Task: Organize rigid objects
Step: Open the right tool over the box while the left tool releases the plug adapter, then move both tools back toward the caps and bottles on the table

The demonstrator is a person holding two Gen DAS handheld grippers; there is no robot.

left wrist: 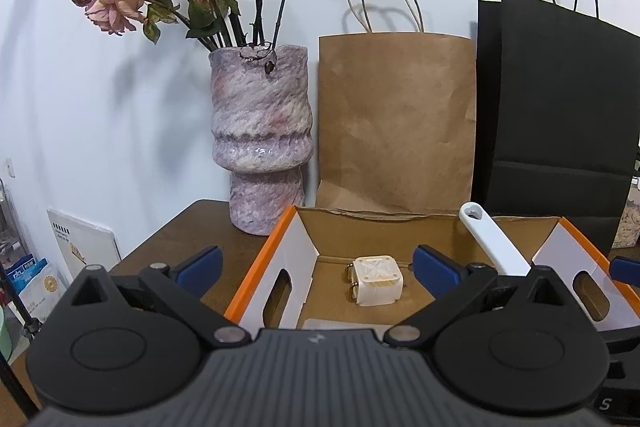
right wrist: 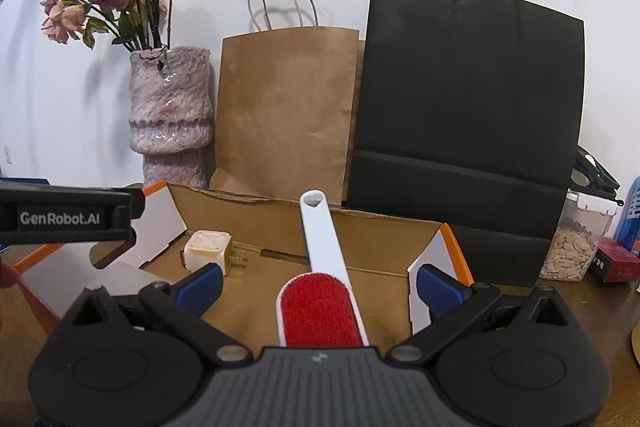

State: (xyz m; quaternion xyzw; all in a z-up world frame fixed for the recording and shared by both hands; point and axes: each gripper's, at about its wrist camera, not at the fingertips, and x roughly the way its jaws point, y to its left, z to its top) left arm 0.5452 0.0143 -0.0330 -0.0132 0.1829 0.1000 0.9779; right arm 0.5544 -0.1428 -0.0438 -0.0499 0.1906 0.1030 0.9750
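An open cardboard box (left wrist: pixel 280 247) with orange outer sides stands on the wooden table; it also shows in the right wrist view (right wrist: pixel 424 267). Inside lie a cream plug adapter (left wrist: pixel 378 281) (right wrist: pixel 208 247) and a white lint brush (right wrist: pixel 320 291) with a red pad, its handle (left wrist: pixel 494 241) leaning on the back wall. My left gripper (left wrist: pixel 318 267) is open, held over the box's left wall. My right gripper (right wrist: pixel 320 287) is open and empty, its fingers either side of the brush head without touching it.
A purple vase (left wrist: pixel 262 143) of dried roses stands behind the box at the left. A brown paper bag (left wrist: pixel 396 123) and a black paper bag (right wrist: pixel 468 131) lean on the wall. A tub of seeds (right wrist: pixel 576 243) and a red box (right wrist: pixel 618 261) sit at the right.
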